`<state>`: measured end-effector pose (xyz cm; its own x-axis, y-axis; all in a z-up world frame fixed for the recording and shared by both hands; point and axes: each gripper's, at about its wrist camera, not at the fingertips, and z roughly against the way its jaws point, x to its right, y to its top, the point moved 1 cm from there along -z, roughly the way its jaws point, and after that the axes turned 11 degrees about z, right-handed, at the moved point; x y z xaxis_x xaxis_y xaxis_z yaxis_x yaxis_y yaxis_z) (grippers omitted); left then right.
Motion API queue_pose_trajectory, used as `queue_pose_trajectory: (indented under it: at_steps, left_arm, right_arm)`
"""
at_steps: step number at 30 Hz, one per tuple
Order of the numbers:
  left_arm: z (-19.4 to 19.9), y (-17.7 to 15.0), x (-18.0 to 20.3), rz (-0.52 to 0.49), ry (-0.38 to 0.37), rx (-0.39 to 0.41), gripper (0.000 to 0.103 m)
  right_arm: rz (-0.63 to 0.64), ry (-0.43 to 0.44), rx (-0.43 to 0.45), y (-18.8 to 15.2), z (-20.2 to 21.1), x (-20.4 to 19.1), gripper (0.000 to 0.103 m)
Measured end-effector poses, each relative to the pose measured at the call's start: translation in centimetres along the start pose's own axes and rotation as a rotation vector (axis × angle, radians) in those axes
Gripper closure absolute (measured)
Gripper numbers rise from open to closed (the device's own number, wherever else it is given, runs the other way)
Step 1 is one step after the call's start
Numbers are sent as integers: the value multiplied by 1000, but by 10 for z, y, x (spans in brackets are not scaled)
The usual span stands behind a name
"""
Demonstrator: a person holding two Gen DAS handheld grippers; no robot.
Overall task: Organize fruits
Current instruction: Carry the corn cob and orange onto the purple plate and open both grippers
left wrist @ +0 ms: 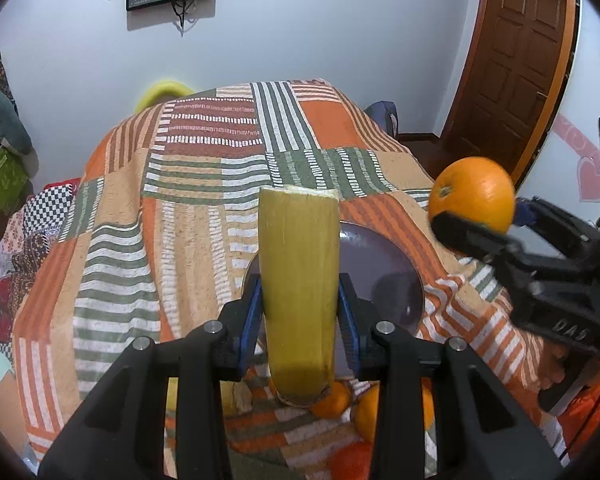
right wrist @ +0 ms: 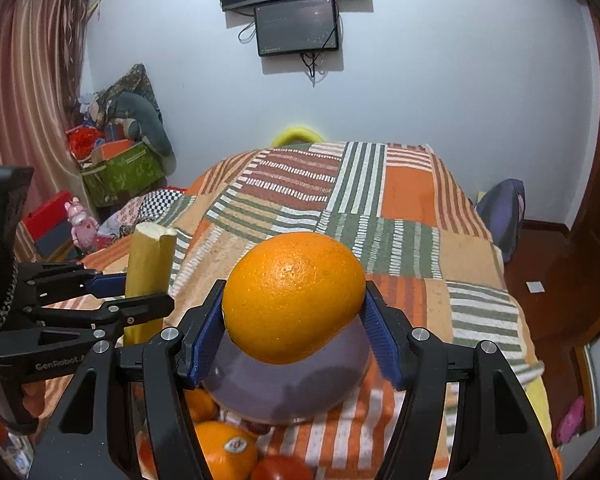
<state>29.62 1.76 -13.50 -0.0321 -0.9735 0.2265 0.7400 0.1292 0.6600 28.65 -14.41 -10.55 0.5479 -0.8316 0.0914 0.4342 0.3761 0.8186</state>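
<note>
My left gripper [left wrist: 300, 312] is shut on a yellow-green banana piece [left wrist: 298, 280] with both ends cut, held upright above the table. It also shows in the right wrist view [right wrist: 146, 276]. My right gripper [right wrist: 294, 320] is shut on a large orange [right wrist: 294, 296], held above a purple plate [right wrist: 284, 388]. In the left wrist view the orange [left wrist: 472, 194] and the right gripper [left wrist: 484, 224] are at the right, and the plate [left wrist: 380, 272] lies below, behind the banana. Loose oranges [left wrist: 332, 400] [right wrist: 224, 448] and a red fruit [right wrist: 280, 470] lie on the cloth nearest me.
A patchwork striped cloth [left wrist: 204, 184] covers the table. A yellow object [right wrist: 296, 134] sits at the far edge. Boxes and clutter [right wrist: 120, 168] stand left, a wooden door [left wrist: 516, 60] right. Two screens [right wrist: 296, 28] hang on the wall.
</note>
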Motion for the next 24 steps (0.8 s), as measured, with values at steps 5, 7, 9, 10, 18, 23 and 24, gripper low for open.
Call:
queue_pose_trajectory:
  at_steps: [5, 7, 9, 10, 18, 23, 24]
  left_arm:
    - [-24, 9, -5, 18, 7, -23, 67]
    - [-35, 12, -8, 24, 12, -39, 67]
    - [-48, 11, -11, 24, 20, -65, 67]
    - [-56, 11, -13, 24, 26, -81, 67]
    - [-105, 6, -27, 56, 24, -180, 67]
    - [-122, 8, -27, 52, 17, -204, 67]
    - [-125, 7, -26, 48, 20, -209, 67]
  right_arm:
    - [-9, 4, -54, -3, -29, 7, 42]
    - [4, -18, -70, -5, -38, 8, 42]
    - [13, -26, -94, -7, -49, 10, 42]
    - [12, -23, -104, -8, -54, 11, 42]
    - [33, 10, -189, -16, -87, 14, 42]
    - [35, 36, -250, -24, -107, 15, 42]
    - [35, 38, -259, -24, -109, 16, 42]
